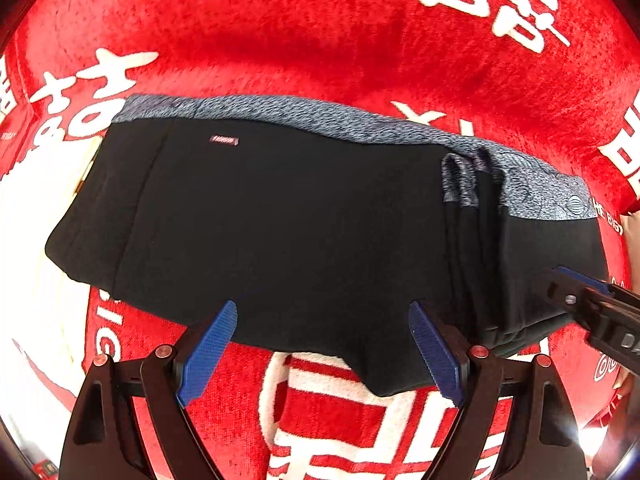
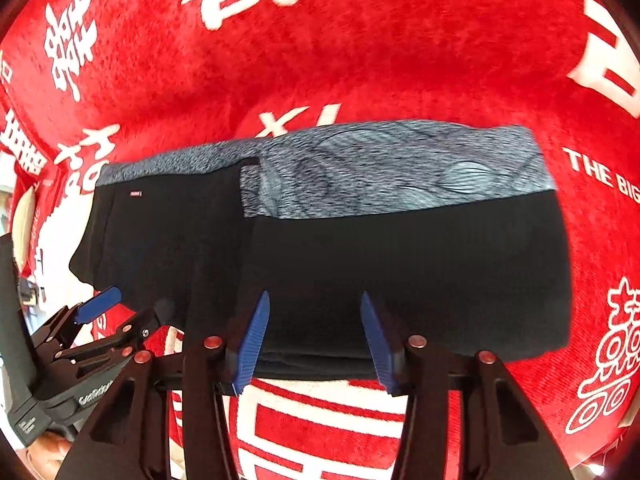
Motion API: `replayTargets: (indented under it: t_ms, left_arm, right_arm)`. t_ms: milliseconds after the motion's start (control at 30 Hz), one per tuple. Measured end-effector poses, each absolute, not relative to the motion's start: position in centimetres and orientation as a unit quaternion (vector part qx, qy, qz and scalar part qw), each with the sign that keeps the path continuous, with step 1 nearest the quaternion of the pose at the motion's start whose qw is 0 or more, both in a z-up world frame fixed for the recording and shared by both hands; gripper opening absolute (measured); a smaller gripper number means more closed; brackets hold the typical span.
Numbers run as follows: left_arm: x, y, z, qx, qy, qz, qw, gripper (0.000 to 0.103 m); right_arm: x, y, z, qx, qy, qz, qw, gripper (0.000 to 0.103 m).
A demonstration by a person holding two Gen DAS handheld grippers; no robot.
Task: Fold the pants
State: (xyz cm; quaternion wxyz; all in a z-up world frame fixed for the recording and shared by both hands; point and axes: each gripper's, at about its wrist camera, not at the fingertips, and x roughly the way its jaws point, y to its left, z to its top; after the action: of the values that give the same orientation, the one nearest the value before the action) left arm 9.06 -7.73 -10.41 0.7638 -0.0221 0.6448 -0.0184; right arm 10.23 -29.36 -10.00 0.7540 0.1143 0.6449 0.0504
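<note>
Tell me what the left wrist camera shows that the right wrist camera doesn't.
Only the left wrist view shows the open left gripper head-on, with a black fabric lobe hanging between its fingers. Only the right wrist view shows the open right gripper head-on and the white THE BIG lettering clearly. Both show the folded black pants with their grey patterned waistband, a small red label and the red plush cloth.

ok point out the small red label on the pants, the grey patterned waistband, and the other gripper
small red label (image 1: 225,141), left wrist view, its middle.
grey patterned waistband (image 2: 400,168), right wrist view, folded-over band's middle.
right gripper (image 1: 576,288), left wrist view, between its fingers.
</note>
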Motion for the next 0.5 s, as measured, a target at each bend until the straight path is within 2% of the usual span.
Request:
replayTargets:
  t_ms: [233, 500]
  left_arm:
    - [8.1, -5.8, -10.9, -0.037, 0.651, -0.001, 0.758, 0.088]
    - [7.2, -4.4, -11.4, -0.052, 0.655, 0.008, 0.754, 0.088]
  right_arm:
    - [10.9, -26.2, -12.6, 0.076, 0.65, 0.046, 0.755, 0.054]
    - [12.5, -26.2, -10.0, 0.084, 0.616, 0.063, 0.781, 0.054]
